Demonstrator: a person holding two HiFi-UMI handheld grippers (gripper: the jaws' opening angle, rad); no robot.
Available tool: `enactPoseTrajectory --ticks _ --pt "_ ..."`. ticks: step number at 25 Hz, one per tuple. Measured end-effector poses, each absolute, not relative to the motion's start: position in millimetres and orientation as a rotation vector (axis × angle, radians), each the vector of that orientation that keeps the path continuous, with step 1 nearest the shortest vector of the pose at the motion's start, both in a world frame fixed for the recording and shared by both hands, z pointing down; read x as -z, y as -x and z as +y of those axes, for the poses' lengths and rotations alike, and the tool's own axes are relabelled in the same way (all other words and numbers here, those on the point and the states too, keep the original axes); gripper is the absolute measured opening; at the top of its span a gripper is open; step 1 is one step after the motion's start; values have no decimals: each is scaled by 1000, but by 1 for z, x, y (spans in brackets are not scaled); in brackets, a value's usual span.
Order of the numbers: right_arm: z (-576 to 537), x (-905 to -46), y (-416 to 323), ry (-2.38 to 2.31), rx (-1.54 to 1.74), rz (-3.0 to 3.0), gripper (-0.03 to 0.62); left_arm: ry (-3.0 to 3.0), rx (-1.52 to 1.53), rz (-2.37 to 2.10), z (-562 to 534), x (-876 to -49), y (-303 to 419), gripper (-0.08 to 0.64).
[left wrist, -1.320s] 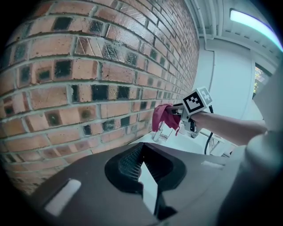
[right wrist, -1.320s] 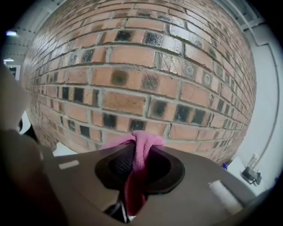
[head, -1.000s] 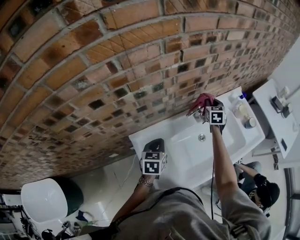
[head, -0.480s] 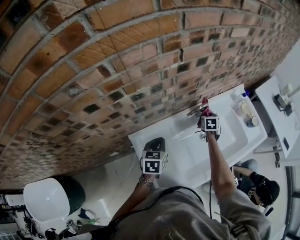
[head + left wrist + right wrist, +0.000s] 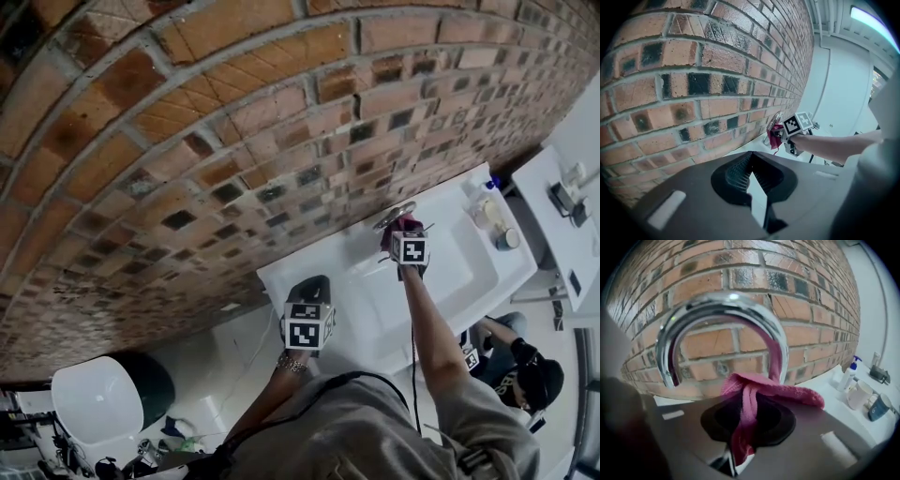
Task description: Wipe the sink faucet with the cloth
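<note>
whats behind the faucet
The brick wall shows behind the faucet, through its arch. The pink cloth gripped by the right tool covers the wall low down and the faucet's right end.

brick wall (image 5: 216, 122): red-brown (dark patches) | floor (image 5: 225, 356): pale tiles | side counter (image 5: 546, 187): white
</note>
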State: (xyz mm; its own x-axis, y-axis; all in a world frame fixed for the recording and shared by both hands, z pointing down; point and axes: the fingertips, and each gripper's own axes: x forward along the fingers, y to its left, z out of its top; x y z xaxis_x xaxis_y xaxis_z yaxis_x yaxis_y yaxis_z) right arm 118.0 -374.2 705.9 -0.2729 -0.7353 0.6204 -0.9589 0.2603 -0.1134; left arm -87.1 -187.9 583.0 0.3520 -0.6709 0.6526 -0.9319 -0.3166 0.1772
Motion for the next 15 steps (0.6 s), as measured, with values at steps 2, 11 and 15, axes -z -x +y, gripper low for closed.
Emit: enactPoseTrajectory --ticks 2,11,15 --pt "-371 -728 -123 -1539 -742 -2034 58 -2085 -638 -1396 -188 -582 89 20" --pt "-314 -743 -196 -1722 -1004 -1936 60 -2053 -629 -1412 -188 -587 101 20" --pt "-331 -700 -266 -2065 -942 -1892 60 -2053 -630 -1402 -194 -592 97 20"
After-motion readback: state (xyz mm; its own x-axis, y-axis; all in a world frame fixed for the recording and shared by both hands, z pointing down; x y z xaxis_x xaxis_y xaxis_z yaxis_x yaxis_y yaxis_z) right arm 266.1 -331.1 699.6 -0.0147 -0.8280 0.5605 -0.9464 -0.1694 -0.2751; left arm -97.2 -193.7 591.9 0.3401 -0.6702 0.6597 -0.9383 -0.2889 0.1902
